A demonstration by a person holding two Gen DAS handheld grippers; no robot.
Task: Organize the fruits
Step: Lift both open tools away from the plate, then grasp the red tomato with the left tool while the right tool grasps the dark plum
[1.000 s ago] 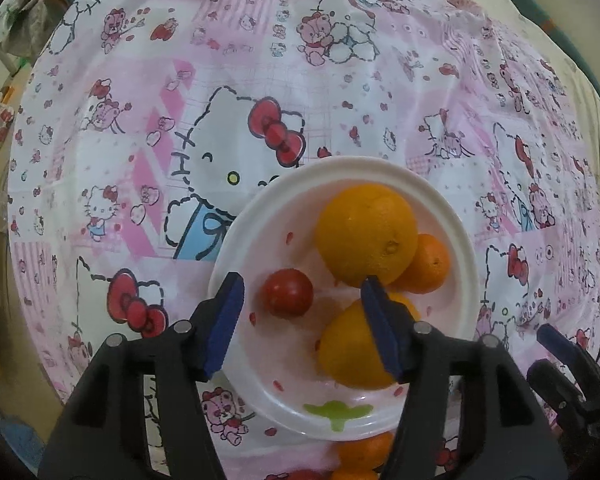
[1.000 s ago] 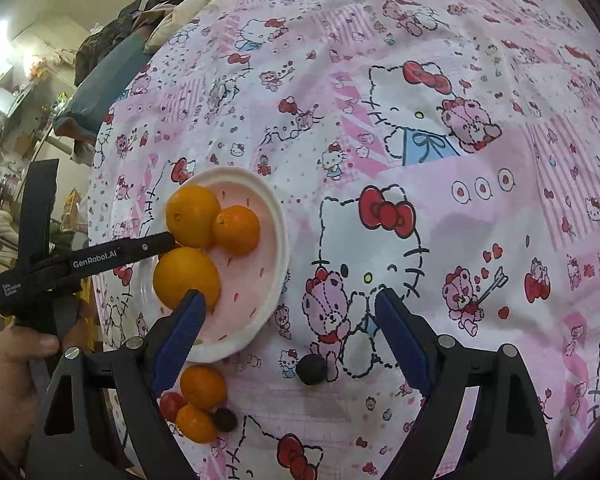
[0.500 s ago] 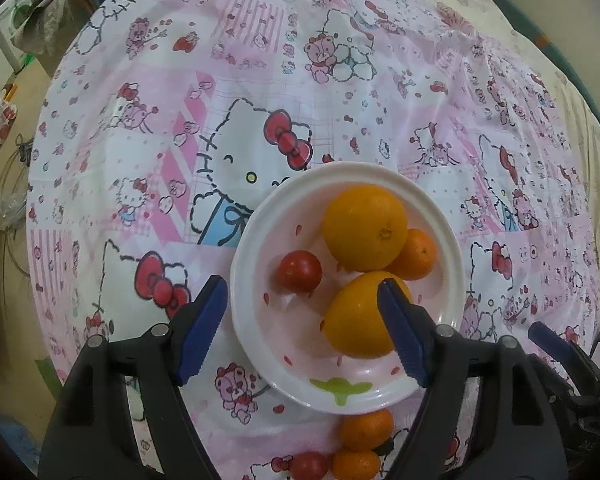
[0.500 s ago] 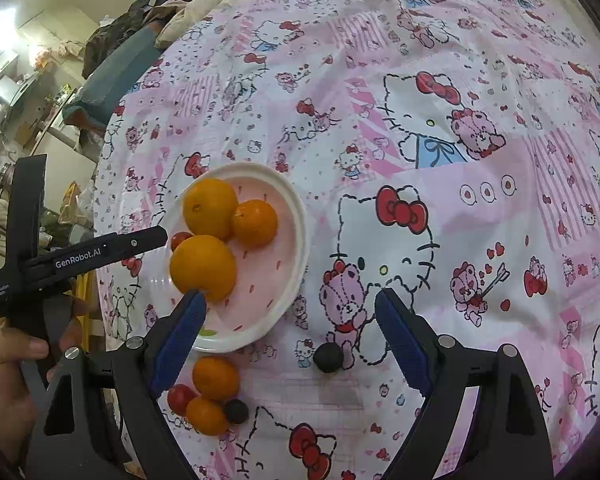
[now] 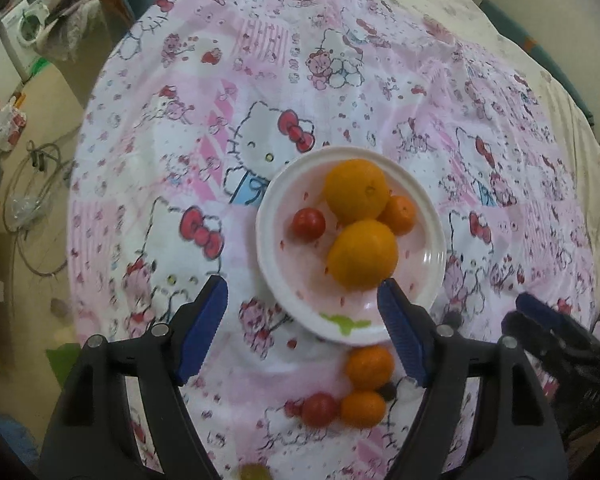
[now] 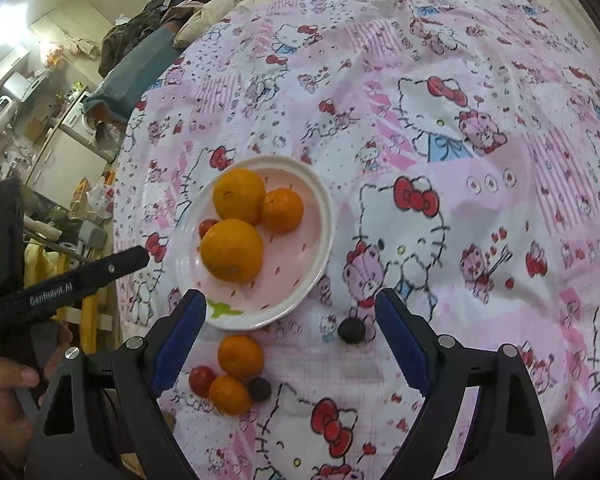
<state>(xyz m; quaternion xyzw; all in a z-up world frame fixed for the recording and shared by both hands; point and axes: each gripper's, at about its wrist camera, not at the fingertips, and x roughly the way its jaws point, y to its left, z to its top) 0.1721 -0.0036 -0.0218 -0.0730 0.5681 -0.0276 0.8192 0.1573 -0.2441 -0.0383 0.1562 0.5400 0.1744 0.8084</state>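
The only words to read are on the left gripper (image 6: 140, 256), seen from the right wrist view. White letters run along its black arm and seem to say "GenRobot.AI", though they are a bit blurry. There are tiny white letters lower down on it too, but they are too small to read.

plate (image 6: 324, 236): four fruits | cloth: five loose (two dark)
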